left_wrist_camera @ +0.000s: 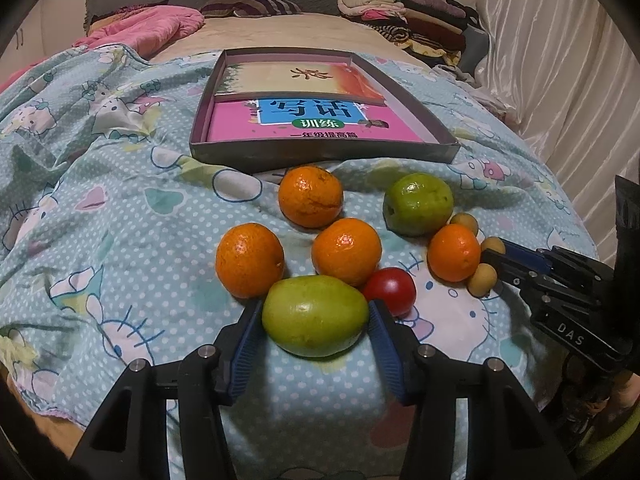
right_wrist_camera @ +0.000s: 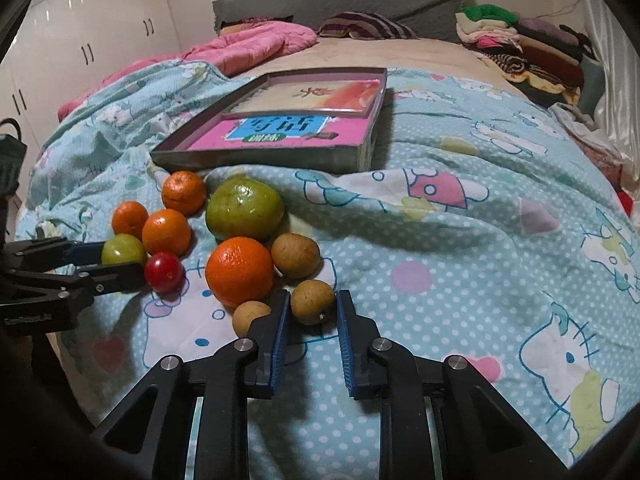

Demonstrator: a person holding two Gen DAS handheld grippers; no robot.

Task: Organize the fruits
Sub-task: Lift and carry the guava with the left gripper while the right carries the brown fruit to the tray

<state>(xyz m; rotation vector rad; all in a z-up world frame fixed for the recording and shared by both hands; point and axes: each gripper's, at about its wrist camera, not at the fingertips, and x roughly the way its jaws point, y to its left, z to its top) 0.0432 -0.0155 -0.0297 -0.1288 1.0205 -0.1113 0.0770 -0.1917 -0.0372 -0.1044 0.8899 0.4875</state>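
Broadly, a bed covered by a blue cartoon-print quilt [left_wrist_camera: 120, 216] is seen, on which a shallow cardboard tray [left_wrist_camera: 320, 152] holding two books is set beyond the fruit. Just in front of the tray's near wall a cluster of fruit is spread on the quilt. A large green fruit [right_wrist_camera: 245, 207] is placed at the far side of the cluster, with an orange [right_wrist_camera: 239, 271] just before it. A second green fruit [left_wrist_camera: 315, 315] is lodged between the blue pads of the left gripper [left_wrist_camera: 316, 320]; both pads are pressed against its sides, so the tongs are closed on it at a moderate width. A red tomato [left_wrist_camera: 390, 290] is found touching that fruit's right side, and three further oranges [left_wrist_camera: 346, 251] are grouped just behind it. Three small brown fruits are seen near the right gripper [right_wrist_camera: 313, 308]: one small brown fruit [right_wrist_camera: 312, 301] is held between its tips, the pads being drawn in against it at a narrow setting. Another [right_wrist_camera: 251, 317] is set just outside the left finger, and a larger one [right_wrist_camera: 296, 255] is placed beyond, beside the orange. All fruit is resting on the quilt; none is in the tray.
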